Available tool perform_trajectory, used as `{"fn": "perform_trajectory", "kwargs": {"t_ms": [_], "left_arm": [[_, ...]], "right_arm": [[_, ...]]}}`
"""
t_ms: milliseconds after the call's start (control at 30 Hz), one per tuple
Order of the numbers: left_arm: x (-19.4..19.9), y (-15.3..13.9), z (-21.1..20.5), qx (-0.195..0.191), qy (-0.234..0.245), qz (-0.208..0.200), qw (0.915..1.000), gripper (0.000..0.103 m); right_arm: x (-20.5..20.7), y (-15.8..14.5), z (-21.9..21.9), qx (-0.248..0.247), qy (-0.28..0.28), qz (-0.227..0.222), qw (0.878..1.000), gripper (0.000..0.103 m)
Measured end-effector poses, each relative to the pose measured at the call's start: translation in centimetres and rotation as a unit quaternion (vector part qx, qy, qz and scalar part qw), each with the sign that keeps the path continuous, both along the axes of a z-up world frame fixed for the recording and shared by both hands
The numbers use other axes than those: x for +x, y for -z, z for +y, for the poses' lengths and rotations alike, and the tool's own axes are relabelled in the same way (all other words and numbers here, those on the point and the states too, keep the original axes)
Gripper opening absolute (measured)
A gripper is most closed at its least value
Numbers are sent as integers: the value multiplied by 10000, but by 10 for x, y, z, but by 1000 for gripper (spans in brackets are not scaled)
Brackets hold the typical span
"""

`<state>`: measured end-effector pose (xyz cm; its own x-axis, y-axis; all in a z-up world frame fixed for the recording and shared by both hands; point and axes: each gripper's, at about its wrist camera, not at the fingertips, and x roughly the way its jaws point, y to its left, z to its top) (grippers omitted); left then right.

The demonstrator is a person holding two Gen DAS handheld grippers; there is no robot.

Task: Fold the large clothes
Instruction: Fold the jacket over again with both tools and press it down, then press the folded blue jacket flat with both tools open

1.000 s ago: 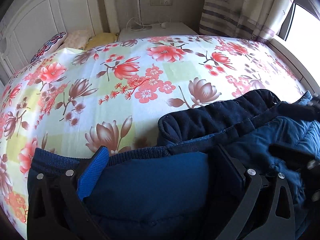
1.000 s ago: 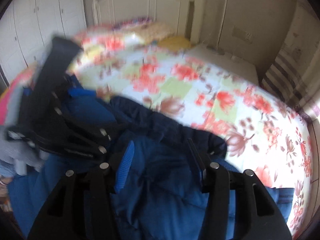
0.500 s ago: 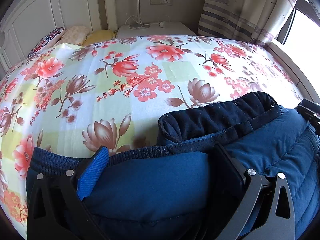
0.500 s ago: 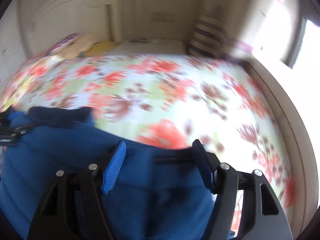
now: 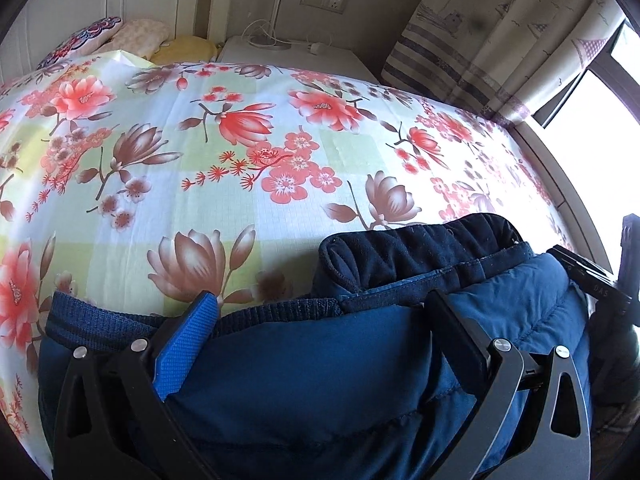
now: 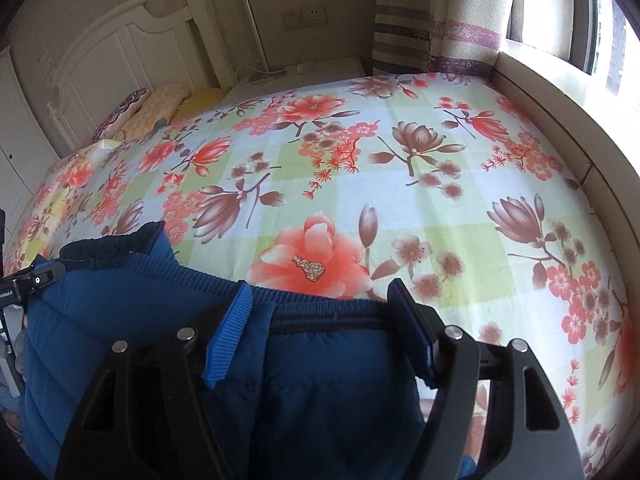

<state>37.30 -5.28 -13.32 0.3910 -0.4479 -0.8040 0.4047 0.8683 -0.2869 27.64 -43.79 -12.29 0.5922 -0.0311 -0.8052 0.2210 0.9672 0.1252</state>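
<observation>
Basically we keep both spread grippers, left gripper point(image 5: 320, 320) and right gripper point(image 6: 320, 304), over the blue padded jacket point(image 5: 312, 380) hem near the floral bedsheet point(image 5: 240, 208), pinching nothing, likely flattening it.

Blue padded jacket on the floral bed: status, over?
Left gripper and right gripper both open, fingers straddling the ribbed hem. Blue padded jacket bunched at the near edge of the floral bedsheet, unfolded. Nothing in the way ahead.
</observation>
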Motion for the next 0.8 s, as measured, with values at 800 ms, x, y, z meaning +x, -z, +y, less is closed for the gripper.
{"fn": "perform_trajectory", "kwargs": {"t_ms": [800], "left_arm": [[-160,-33,12,1280,-416,-1327,9820,99]], "right_arm": [[-169,-33,114,-1191,-1408,-421,9819,90]]}}
